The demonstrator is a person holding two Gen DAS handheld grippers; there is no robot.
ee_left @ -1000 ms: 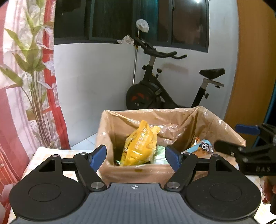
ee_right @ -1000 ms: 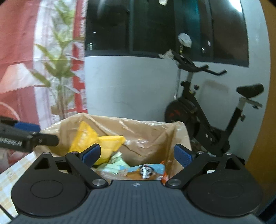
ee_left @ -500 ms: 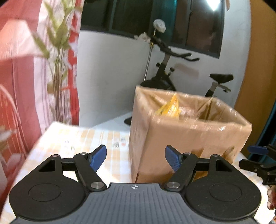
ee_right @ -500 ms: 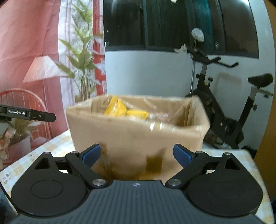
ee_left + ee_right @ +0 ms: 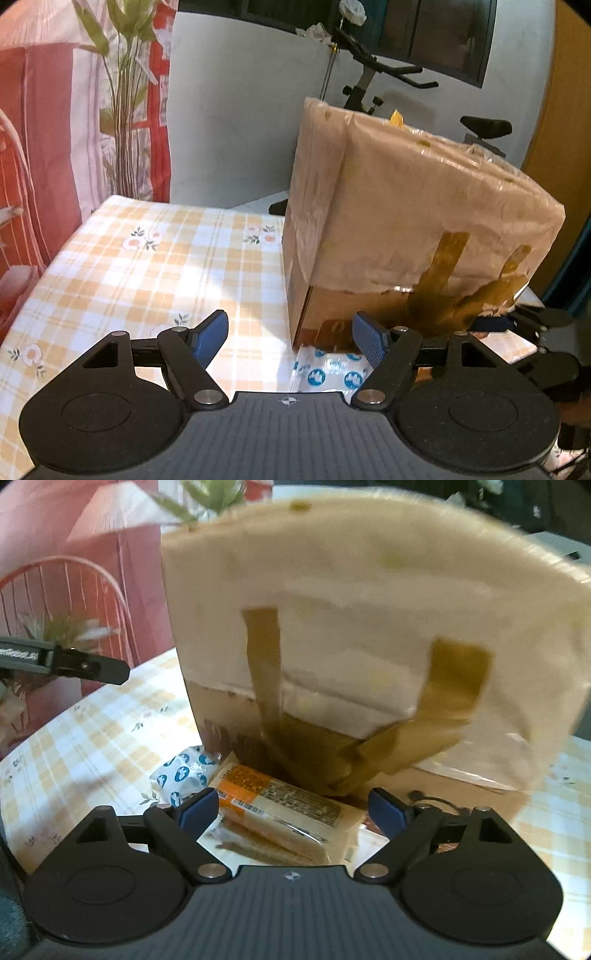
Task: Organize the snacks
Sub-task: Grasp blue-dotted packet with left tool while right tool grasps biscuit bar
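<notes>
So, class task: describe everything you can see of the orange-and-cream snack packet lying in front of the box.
The snack packet is a long, flat, clear-wrapped bar, orange at one end and cream along its length, with a dark printed label. It lies flat on the checked tablecloth, angled, against the foot of the cardboard box, beside a white packet with blue dots.

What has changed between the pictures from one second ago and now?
Both claws came down from above the open box to the table in front of it. The right claw has been closing a little and now straddles the orange snack pack without pressing it. The left claw is open above a white-and-blue packet. Nothing was gripped; the box stayed put.
</notes>
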